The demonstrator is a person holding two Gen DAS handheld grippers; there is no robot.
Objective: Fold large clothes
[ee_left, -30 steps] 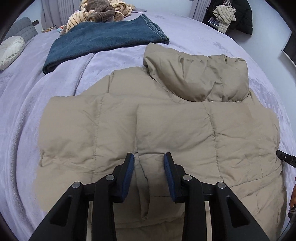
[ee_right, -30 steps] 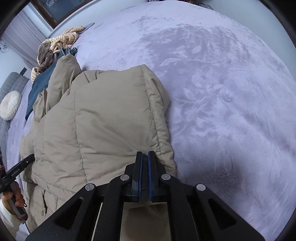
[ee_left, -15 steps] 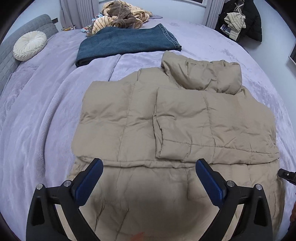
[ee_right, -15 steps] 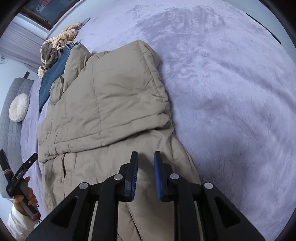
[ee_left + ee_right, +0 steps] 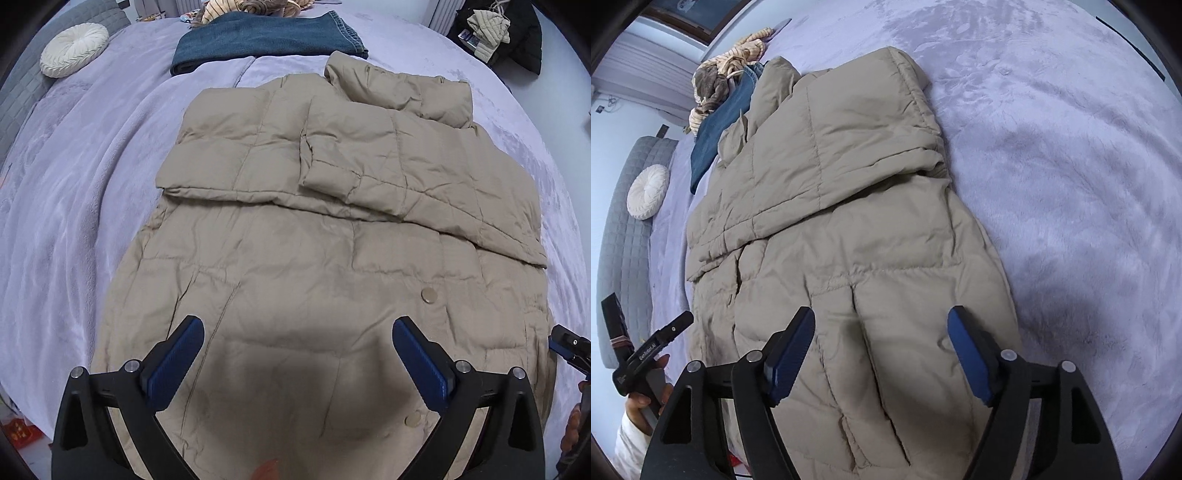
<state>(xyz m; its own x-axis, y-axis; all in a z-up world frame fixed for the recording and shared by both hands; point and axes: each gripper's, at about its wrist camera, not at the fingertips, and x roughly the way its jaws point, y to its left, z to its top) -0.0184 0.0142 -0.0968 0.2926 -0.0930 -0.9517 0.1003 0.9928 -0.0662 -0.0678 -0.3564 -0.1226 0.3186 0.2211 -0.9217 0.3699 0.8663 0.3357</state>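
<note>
A tan quilted puffer jacket lies flat on the lavender bed, its hood at the far end and both sleeves folded across its upper body. It also shows in the right wrist view. My left gripper is wide open and empty above the jacket's lower part, near the hem. My right gripper is wide open and empty above the jacket's lower right side. The left gripper shows at the left edge of the right wrist view, and the right gripper's tip at the right edge of the left wrist view.
Folded blue jeans lie beyond the hood, with a heap of striped clothes behind them. A round white cushion sits at the far left by the grey headboard. Dark clothes hang at the far right. Lavender blanket spreads to the right.
Both grippers let go of the folded sleeves, opened wide and drew back toward the jacket's hem. The sleeves now lie folded across the jacket's body.
</note>
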